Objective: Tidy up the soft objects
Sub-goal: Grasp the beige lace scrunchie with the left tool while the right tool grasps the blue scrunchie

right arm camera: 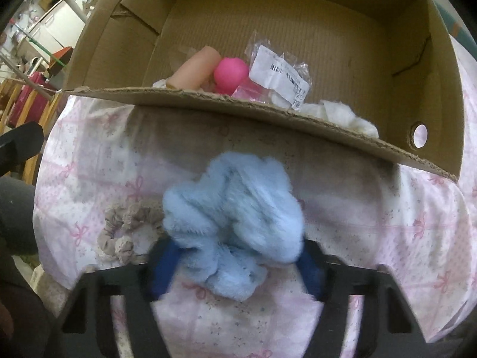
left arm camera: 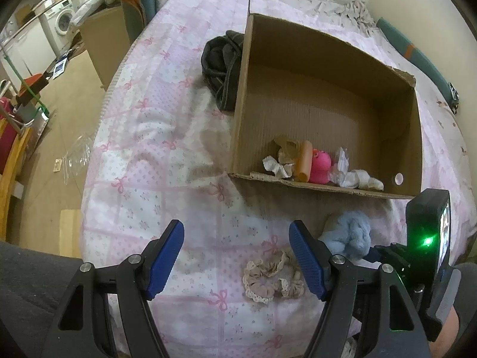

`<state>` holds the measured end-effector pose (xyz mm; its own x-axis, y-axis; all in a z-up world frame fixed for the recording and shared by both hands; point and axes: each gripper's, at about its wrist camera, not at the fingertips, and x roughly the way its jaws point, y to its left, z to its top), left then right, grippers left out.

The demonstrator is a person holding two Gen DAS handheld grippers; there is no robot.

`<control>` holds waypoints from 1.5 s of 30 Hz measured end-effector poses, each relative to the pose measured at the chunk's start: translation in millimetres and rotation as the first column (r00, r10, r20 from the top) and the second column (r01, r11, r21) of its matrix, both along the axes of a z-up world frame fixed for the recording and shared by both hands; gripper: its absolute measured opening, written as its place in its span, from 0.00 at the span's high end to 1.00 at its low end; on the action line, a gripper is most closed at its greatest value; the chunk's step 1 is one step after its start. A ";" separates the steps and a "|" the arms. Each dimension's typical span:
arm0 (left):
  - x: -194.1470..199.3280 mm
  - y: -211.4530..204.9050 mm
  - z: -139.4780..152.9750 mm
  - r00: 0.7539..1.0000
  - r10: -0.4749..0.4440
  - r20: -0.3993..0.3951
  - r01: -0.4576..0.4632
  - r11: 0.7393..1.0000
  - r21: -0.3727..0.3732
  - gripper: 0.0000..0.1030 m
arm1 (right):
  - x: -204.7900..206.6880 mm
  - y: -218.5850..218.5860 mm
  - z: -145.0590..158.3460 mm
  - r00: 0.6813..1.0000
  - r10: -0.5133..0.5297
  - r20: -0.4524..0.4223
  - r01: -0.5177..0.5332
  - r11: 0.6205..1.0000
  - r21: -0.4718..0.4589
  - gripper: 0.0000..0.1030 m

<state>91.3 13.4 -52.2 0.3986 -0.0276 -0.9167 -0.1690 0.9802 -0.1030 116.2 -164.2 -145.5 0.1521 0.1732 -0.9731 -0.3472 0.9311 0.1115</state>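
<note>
Just before the box (right arm camera: 268, 110) on the bed (right arm camera: 387, 223), my right gripper (right arm camera: 238, 256) clamps the blue scrunchie (right arm camera: 235, 208); I should squeeze its bulk firmly. My left gripper (left arm camera: 237, 256) hangs apart, empty.

The left gripper (left arm camera: 235, 256), a black frame with 2 blue ribbed pads (left arm camera: 165, 258), points steeply down with its jaws spread wide and nothing between them. A dark grey sleeve (left arm camera: 26, 292) shows at the lower left of its view. The right gripper (right arm camera: 235, 264), of the same black and blue build, also points steeply down; its 2 blue pads (right arm camera: 164, 271) sit blurred at either side of the fluffy light-blue scrunchie (right arm camera: 235, 217), the fur bulging between them and over both pads. In the left wrist view its black body carries a green light.
</note>
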 end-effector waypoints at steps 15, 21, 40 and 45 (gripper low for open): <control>-0.9 -2.5 -11.2 0.999 -0.006 -0.037 0.006 1.000 0.012 0.32 | -30.4 -28.4 42.8 0.999 -0.008 0.035 0.003 0.991 0.134 0.81; 1.8 -1.0 -32.6 0.993 -0.003 -0.119 -0.008 0.995 -0.097 0.32 | -30.7 -71.1 69.4 0.986 -0.161 0.038 0.149 0.963 0.223 0.81; 5.0 -43.8 -94.3 0.942 -0.107 -0.320 0.073 0.990 -0.117 0.21 | -29.6 -71.7 64.0 0.975 -0.220 0.018 0.210 0.948 0.241 0.81; 4.1 -73.6 -98.9 0.925 -0.206 -0.319 0.216 0.976 -0.002 0.28 | -27.7 -72.3 62.7 0.973 -0.229 0.011 0.220 0.946 0.237 0.81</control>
